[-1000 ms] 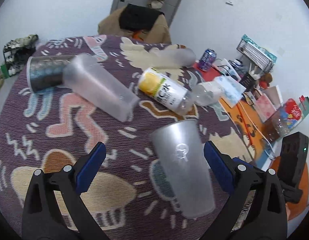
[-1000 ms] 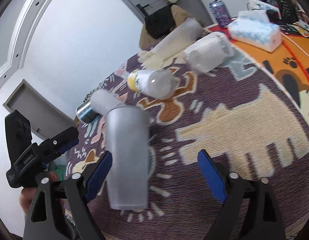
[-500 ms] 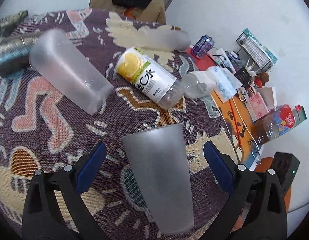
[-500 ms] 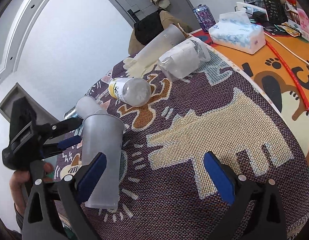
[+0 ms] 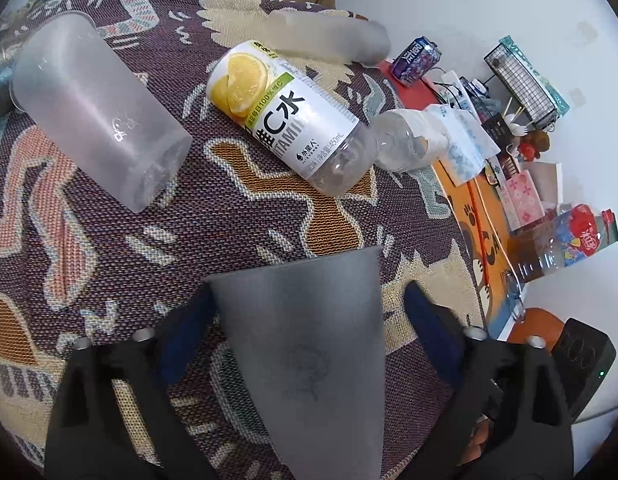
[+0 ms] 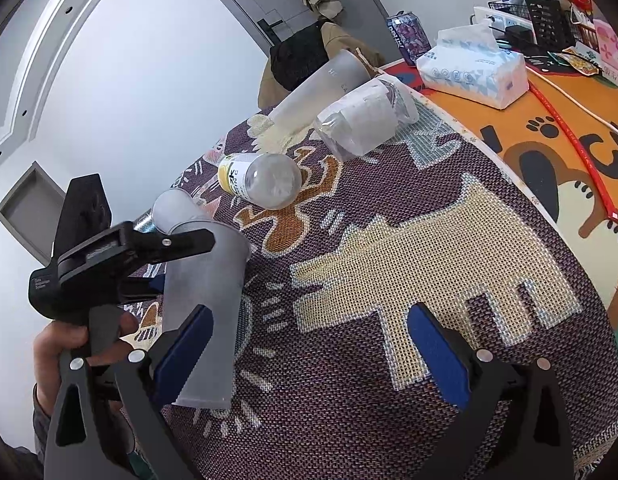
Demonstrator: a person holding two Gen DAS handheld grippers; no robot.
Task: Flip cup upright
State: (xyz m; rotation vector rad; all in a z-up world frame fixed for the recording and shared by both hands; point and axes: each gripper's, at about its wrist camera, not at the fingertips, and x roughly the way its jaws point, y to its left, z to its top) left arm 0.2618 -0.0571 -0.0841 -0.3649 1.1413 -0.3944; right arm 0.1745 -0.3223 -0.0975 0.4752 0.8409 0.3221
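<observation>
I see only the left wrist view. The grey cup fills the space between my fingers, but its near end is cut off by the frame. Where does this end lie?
Observer: In the right wrist view, the cup's narrow end is low, by the cloth, beside one blue pad of the right gripper.
Operator: Does the right gripper hold something?
Observer: No. It is open, with only cloth between its fingers.
Operator: Where on the cup is my left gripper?
Observer: The left gripper is at the wide end; one black finger lies across the cup near the rim.
</observation>
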